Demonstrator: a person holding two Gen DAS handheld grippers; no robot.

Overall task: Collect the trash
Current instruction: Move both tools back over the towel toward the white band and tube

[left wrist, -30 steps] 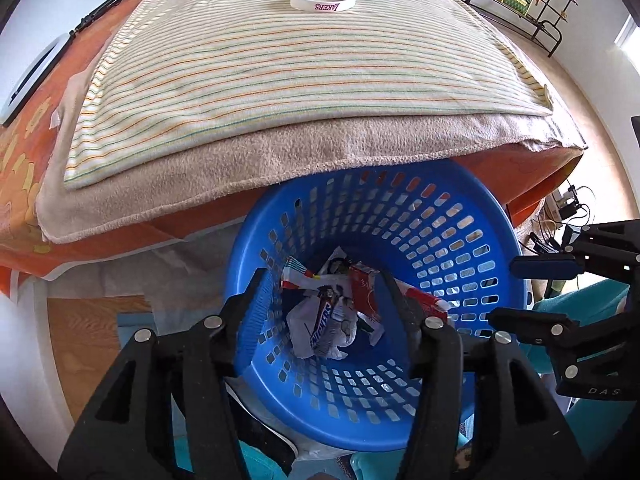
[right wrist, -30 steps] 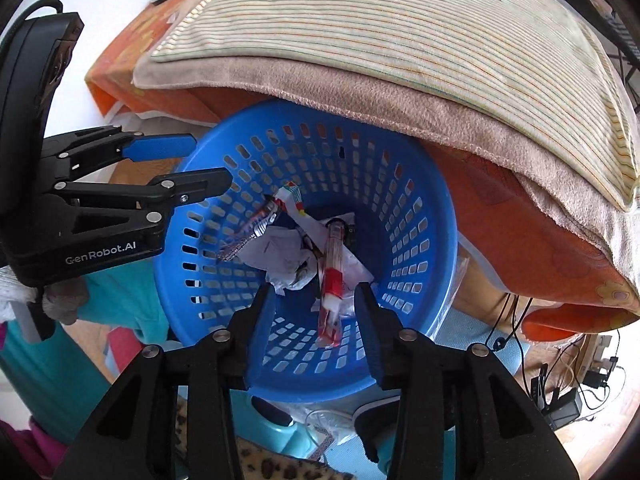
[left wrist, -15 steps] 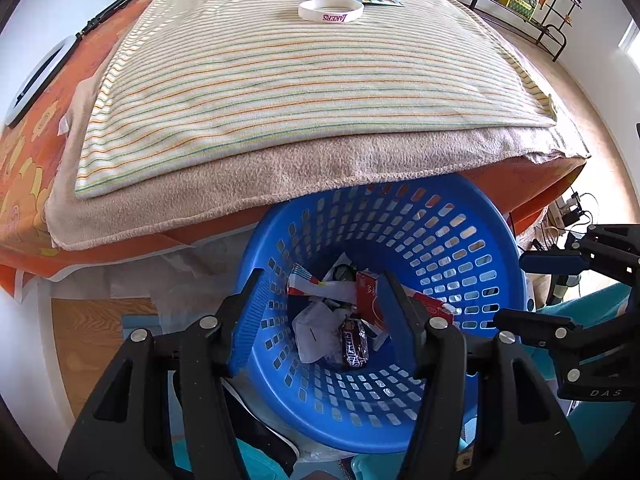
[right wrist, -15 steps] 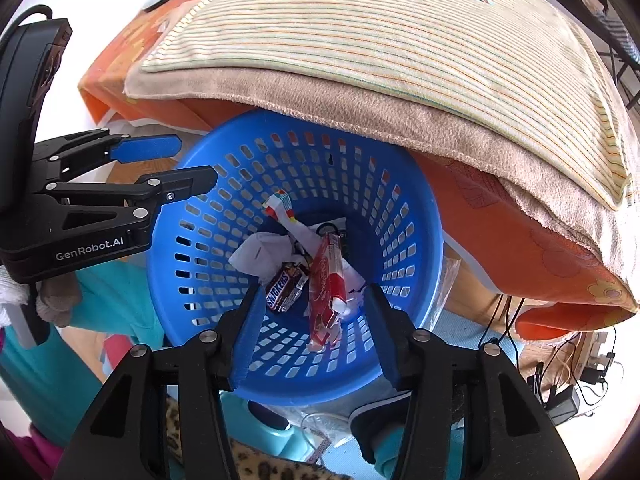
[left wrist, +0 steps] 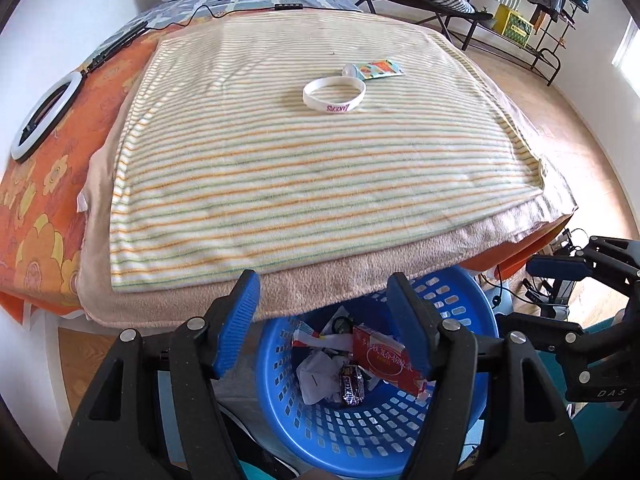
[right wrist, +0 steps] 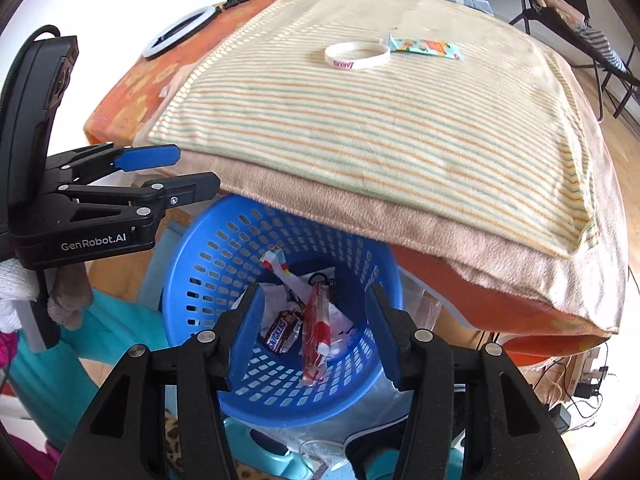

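Left claw: your left claw (left wrist: 320, 320) hangs over the basket with its jaws opening and nothing between them; it is empty.
Right claw: your right claw (right wrist: 316, 320) is likewise above the basket, jaws opening, nothing pinched; the wrappers seen between its fingers lie down in the basket, clear of the pads.
Basket: the blue basket (right wrist: 200, 272) sits on the floor, tucked partly under the bed's edge, which looks like a handy drop spot right below where you pick.
Collected trash: a red-and-white wrapper (right wrist: 318, 330) lies with its long axis running from you toward the bed; beside it on the left are a Snickers wrapper (right wrist: 282, 330) and crumpled white paper (left wrist: 316, 376).
Bed: the striped blanket (left wrist: 312, 168) lies flat over a beige blanket (right wrist: 360, 216) and makes the surface you clear.
Wristband: a white wristband (left wrist: 334, 95) lies flat, well up the bed; I judge it is not trash.
Remaining trash: a colourful sachet (left wrist: 380, 69) lies flat just beyond the wristband, touching or nearly touching it. Its long axis runs left to right across your view, and a white cap end points left toward the wristband.
Next reach: it likely goes to this sachet; pinch across its short side.
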